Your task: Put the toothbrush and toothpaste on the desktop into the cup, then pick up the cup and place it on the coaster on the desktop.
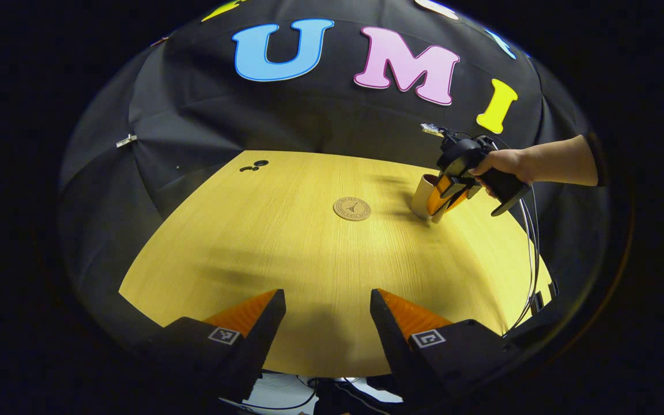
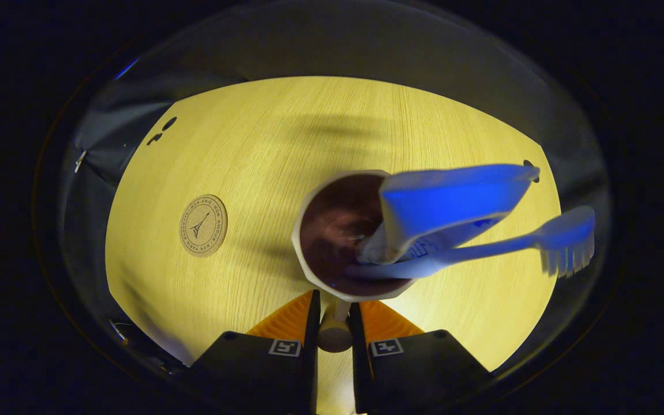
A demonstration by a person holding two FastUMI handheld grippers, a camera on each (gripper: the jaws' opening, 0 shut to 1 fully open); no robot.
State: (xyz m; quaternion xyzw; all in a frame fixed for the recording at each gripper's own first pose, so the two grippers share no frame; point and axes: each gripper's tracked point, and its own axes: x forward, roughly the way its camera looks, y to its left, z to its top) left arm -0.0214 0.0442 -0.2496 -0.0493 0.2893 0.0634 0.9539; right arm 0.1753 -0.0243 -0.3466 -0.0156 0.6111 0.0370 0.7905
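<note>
Right gripper view: toothpaste (image 2: 453, 199) and toothbrush (image 2: 482, 248) inside cup (image 2: 309, 230).

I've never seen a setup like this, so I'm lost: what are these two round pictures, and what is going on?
A person holds a two-finger tool in each hand, and each tool carries a camera looking along its own fingers. In the left gripper view, the left tool is open above the wooden desktop, and farther off a hand holds the right tool at the cup. In the right gripper view, the right tool is closed on the cup's handle. The toothpaste and toothbrush stand in the cup. The round coaster lies bare.
</note>
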